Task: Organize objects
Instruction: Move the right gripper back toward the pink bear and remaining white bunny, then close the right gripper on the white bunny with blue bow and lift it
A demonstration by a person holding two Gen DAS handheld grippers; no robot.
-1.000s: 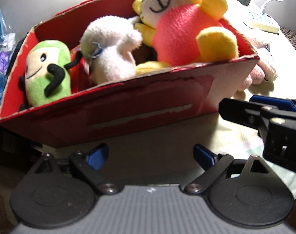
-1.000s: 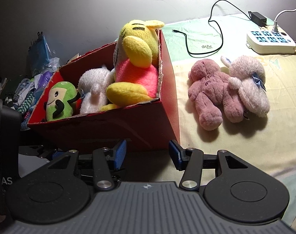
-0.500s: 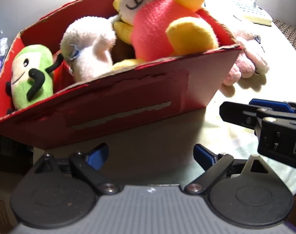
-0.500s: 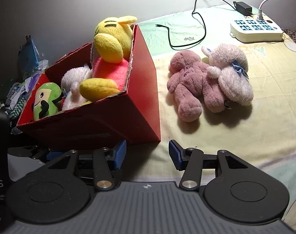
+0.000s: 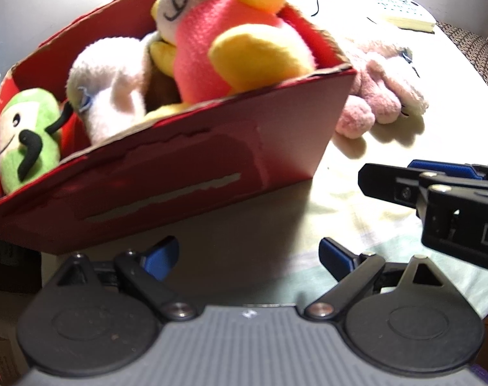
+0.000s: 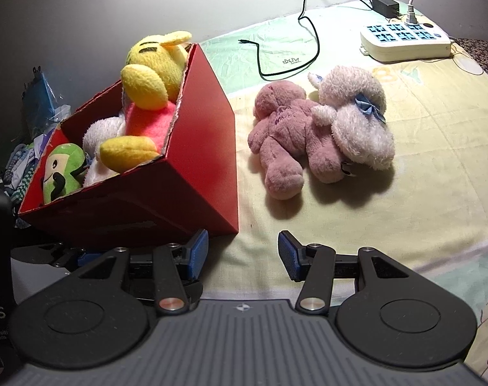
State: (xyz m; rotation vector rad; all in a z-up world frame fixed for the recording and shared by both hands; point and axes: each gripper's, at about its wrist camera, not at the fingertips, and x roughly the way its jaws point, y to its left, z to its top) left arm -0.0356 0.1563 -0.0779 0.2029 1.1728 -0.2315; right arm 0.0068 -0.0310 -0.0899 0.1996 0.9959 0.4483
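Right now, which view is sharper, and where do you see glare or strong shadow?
Right wrist view: sharp; the two pink plush toys cast soft shadows on the yellow sheet, and the left background is dark. Left wrist view: slightly blurred on the red cardboard box, washed out by glare at the upper right, with a dark shadow under the box.

Red box (image 6: 192, 173) holding plush toys, two pink plushies (image 6: 321, 135) beside it

One red box (image 6: 192, 160) holds three plush toys (image 6: 147, 96); two more (image 6: 321, 135) lie beside it, near one power strip (image 6: 405, 38).
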